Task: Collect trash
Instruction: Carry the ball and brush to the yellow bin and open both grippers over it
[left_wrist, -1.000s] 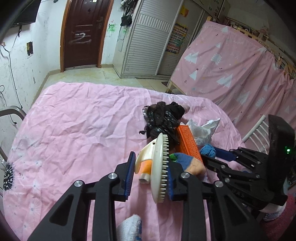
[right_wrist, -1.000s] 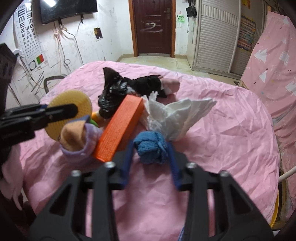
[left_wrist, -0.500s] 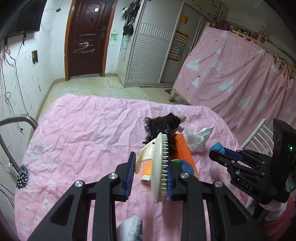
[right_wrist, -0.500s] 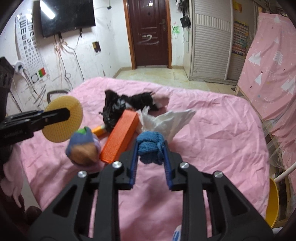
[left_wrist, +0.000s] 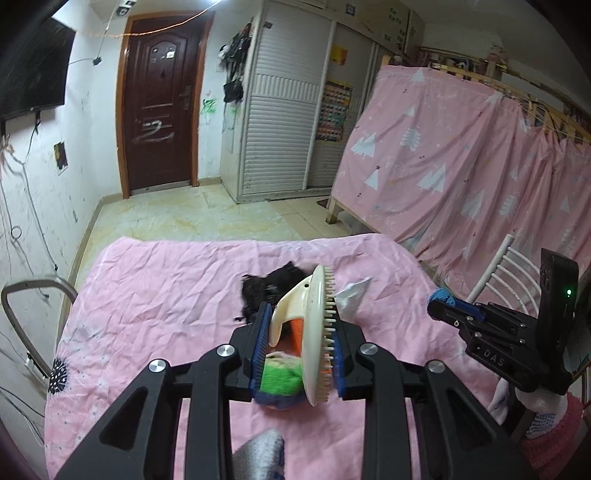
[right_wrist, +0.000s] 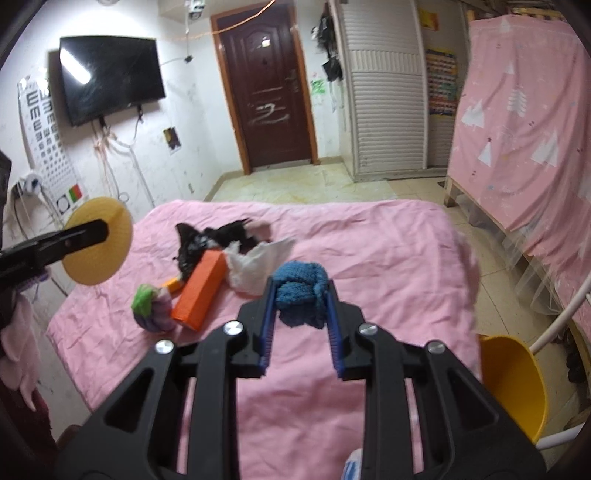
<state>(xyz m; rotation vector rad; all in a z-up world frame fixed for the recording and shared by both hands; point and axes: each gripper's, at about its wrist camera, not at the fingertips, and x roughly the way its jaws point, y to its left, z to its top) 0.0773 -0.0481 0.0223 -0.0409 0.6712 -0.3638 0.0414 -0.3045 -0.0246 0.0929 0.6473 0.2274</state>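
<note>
- two grippers are up over a pink sheet (right_wrist: 388, 251); the left gripper (left_wrist: 299, 354) pinches a cream round brush (left_wrist: 316, 332) on edge between its blue pads, bristles against the right pad, back against the left.
- much of the trash pile is hidden behind that brush in the left view: only a sliver of the orange box (left_wrist: 294, 332), the top of the black bag (left_wrist: 271, 290) and a corner of the white bag (left_wrist: 352, 291) show.
- right gripper (right_wrist: 300, 312) is pressed onto a blue cloth (right_wrist: 301, 291), a soft knitted wad held at the fingertips above the sheet, apart from the pile; in the left view only its tip shows past the black fingers at the right.
- from the right view the brush reads as a flat yellow disc, its handle covered by the left gripper's finger.
- on the sheet lie the crinkled, glossy black bag, the long rectangular orange box leaning across it, the thin crumpled white bag just beside the box, and a small orange stick (right_wrist: 170, 285) half under the box.
- near the box's low end sits a fuzzy ball (right_wrist: 152, 308), green and lilac; what it is cannot be told.
- sheet is wrinkled cotton-like cloth; its near edge is cut off by the gripper frames.
- a yellow bucket (right_wrist: 513, 376) peeks out at the right, partly hidden by the sheet's edge.
</note>
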